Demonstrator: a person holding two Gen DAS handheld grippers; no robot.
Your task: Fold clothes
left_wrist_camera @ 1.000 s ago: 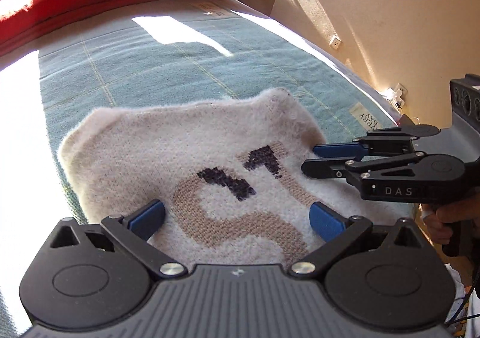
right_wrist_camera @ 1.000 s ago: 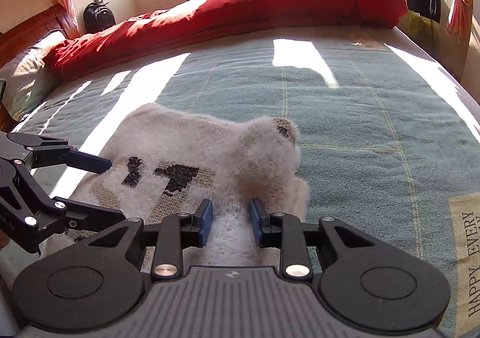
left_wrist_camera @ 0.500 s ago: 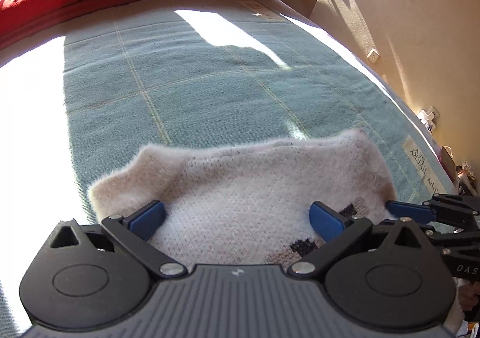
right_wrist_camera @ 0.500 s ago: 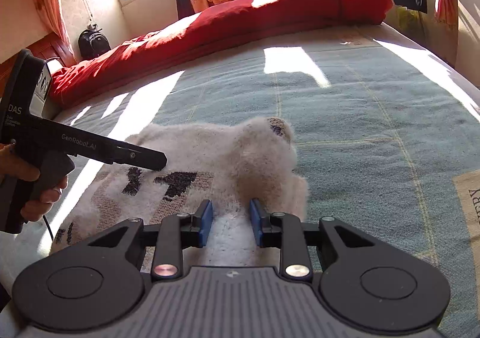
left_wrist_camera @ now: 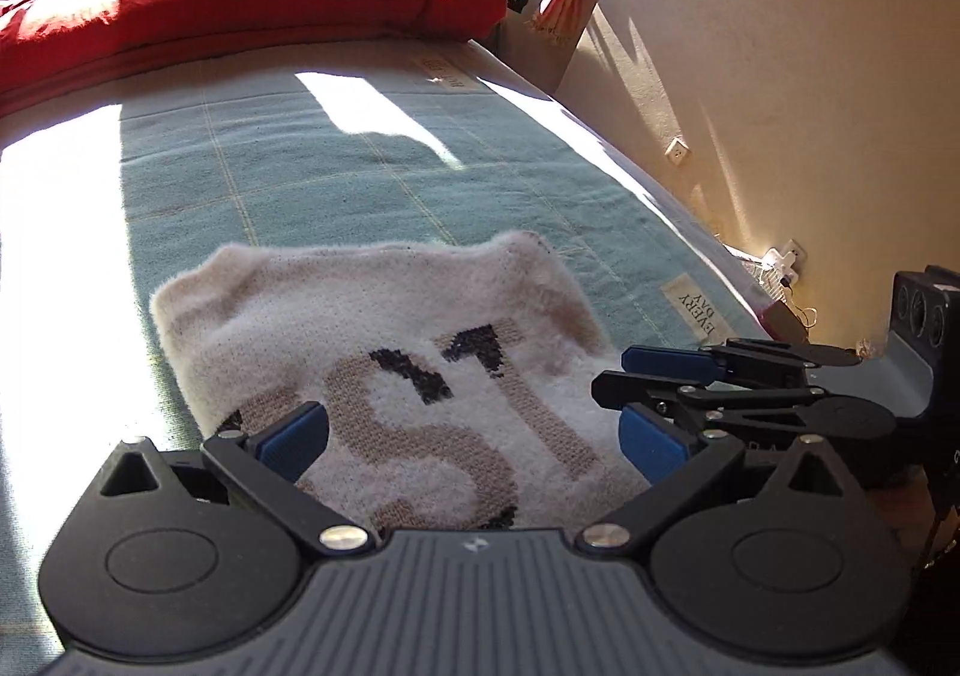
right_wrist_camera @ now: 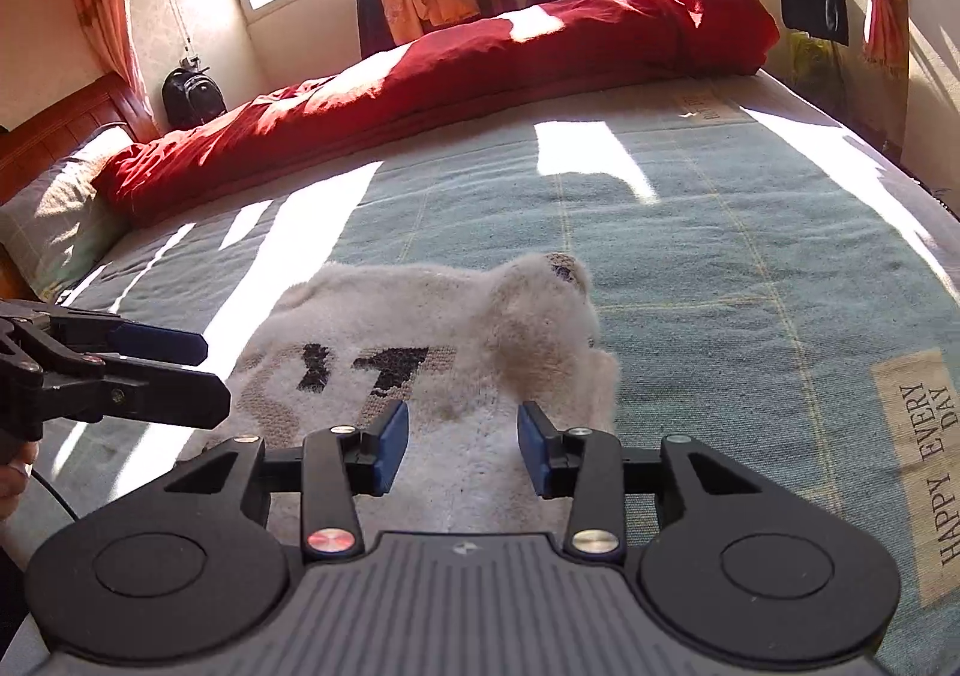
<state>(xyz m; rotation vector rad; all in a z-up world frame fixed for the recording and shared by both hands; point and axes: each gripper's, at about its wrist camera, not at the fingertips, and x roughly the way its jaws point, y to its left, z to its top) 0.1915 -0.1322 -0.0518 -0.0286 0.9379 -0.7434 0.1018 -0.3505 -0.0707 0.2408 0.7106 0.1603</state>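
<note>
A: What fills the room?

B: A bed (right_wrist_camera: 750,256) under a teal blanket, with a red duvet (right_wrist_camera: 480,70) bunched along its far side.

A: And the garment?

B: A fuzzy white sweater (left_wrist_camera: 384,328) lies folded on the blanket, its brown and black knit pattern facing up (a soft lump of fabric sits at its far right corner in the right wrist view).

A: The 2 grippers?

B: The left gripper (left_wrist_camera: 474,439) hangs over the sweater's near edge, jaws spread wide, gripping nothing. The right gripper (right_wrist_camera: 462,442) has just been opening its jaws; sweater fabric lies beneath the gap, and the pads do not press it.
</note>
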